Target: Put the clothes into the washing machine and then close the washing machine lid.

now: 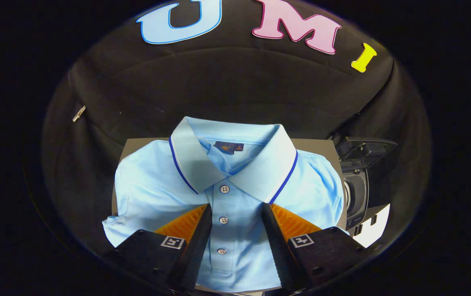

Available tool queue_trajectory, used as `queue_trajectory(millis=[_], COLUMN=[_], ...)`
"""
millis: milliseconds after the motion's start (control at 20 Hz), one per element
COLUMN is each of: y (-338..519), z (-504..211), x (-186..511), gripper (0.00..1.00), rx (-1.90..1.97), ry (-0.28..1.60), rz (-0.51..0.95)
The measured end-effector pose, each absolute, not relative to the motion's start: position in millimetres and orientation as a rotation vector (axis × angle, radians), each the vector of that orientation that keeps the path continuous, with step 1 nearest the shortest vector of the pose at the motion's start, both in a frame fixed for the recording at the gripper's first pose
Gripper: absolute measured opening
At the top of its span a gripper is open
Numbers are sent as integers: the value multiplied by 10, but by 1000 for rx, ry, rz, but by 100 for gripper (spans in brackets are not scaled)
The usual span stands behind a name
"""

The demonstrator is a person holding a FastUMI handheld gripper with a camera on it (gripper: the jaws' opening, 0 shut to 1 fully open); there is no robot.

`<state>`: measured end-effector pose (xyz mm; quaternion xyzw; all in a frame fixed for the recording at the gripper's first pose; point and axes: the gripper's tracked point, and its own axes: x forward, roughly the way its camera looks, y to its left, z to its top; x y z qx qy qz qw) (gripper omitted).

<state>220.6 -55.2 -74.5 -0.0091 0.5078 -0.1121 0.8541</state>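
Observation:
A folded light-blue polo shirt [235,193] with a dark-blue-trimmed collar lies flat on a grey table [136,144], collar away from me. My gripper [236,210] hovers over the shirt's button placket, open. The two black fingers [196,238] with orange ribbed backs stand either side of the placket, with two buttons showing in the gap between them. Nothing is gripped. To the right of the shirt stands the washing machine [360,193], dark, with its lid [367,150] raised and its round opening facing the shirt.
The booth's black cloth wall rises right behind the table. A small metal clip [79,113] hangs on the cloth to the left. A white surface [373,232] shows below the washing machine on the right.

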Motion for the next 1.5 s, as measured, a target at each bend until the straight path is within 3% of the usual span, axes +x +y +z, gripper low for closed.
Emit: queue_trajectory(millis=[400,500,1000,1050,1300,1350,1500], y=[-598,-642,-658,-655,-655,-634,-618], z=[-719,-745,-678,-683,-658,-619,-633], x=[2212,2219,2211,2220,2220,2248,2185], gripper=[77,30,29,13,13,5,5], rx=[-20,-39,31,29,24,8,-6], ry=[1057,1049,1001,995,906,876,865], rz=[-254,-253,-245,-232,-245,-239,-233])
